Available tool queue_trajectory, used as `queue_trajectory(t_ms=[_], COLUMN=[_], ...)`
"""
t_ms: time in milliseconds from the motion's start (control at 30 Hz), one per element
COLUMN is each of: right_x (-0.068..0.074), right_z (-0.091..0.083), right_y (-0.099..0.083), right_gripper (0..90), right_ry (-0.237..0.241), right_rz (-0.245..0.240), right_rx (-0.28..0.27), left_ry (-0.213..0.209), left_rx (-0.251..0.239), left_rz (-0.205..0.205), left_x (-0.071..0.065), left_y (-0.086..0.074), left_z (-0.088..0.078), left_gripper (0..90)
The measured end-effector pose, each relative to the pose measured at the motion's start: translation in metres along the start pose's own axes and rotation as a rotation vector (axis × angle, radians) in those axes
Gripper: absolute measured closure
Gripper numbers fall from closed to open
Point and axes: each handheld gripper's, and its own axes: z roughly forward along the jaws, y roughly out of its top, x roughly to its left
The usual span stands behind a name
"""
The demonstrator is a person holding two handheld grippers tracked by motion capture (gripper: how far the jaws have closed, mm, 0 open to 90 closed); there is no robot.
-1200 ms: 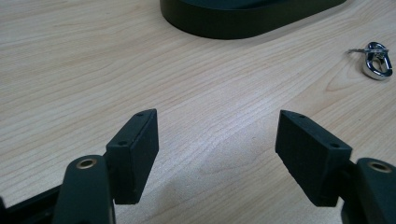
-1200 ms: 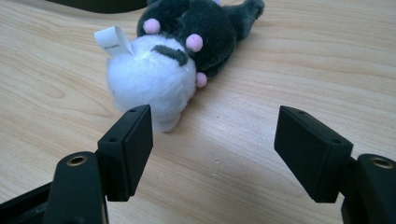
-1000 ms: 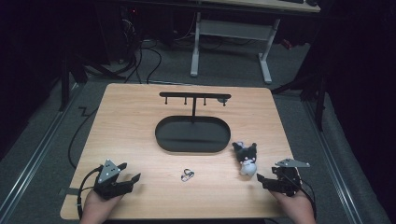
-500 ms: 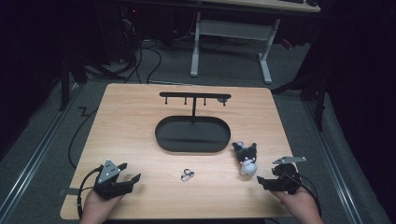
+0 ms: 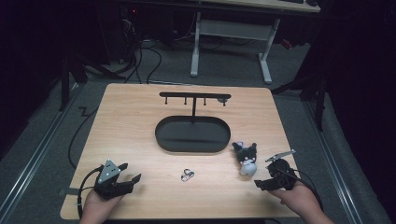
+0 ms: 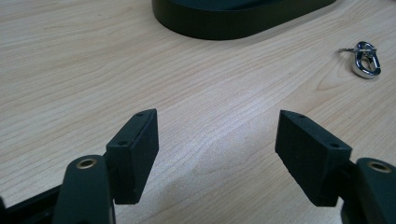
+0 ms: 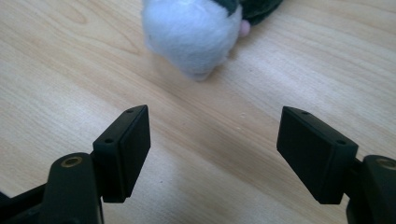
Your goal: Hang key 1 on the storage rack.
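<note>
A small black-and-white plush toy lies on the wooden table, right of centre. In the right gripper view the plush toy sits just beyond my right gripper, whose jaws stand wide with only bare wood between them. From above, the right gripper is near the front right edge and points left at the toy without touching it. A silver metal clasp lies near the front middle. My left gripper rests open at the front left, with the clasp off to its right.
A black stand with an oval base and a hook bar occupies the middle of the table; its base lies ahead of the left gripper. Desk legs and cables are on the floor beyond the far edge.
My right gripper has lifted slightly and drifted a little left, toward the plush toy. The left gripper, the toy and the clasp have stayed put.
</note>
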Motion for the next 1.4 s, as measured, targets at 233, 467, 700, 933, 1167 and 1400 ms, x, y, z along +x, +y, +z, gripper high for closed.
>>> queue_trajectory(t_ms=[233, 467, 700, 933, 1167, 1400], right_x=[0.006, 0.012, 0.014, 0.012, 0.011, 0.006], right_z=[0.002, 0.007, 0.011, 0.020, 0.035, 0.043], right_y=[0.011, 0.025, 0.041, 0.061, 0.072, 0.077], right_gripper=[24.9, 21.6, 17.8, 15.5, 15.7, 20.8], right_ry=[0.009, 0.018, 0.018, 0.005, -0.005, -0.011], right_rz=[-0.027, -0.019, 0.010, 0.001, 0.032, 0.082], right_rx=[0.086, 0.130, 0.133, 0.149, 0.164, 0.157], left_ry=[-0.009, -0.014, -0.015, -0.017, -0.020, -0.024], left_rx=[0.003, 0.003, 0.003, 0.006, 0.010, 0.015], left_rz=[0.006, 0.009, 0.008, 0.012, 0.016, 0.024], left_x=[-0.001, -0.001, -0.001, -0.001, 0.000, -0.002], left_y=[0.000, 0.000, -0.001, -0.001, -0.001, -0.001], left_z=[0.001, 0.000, 0.000, 0.000, 0.000, 0.000], left_gripper=[30.9, 30.9, 30.9, 30.9, 30.9, 31.0])
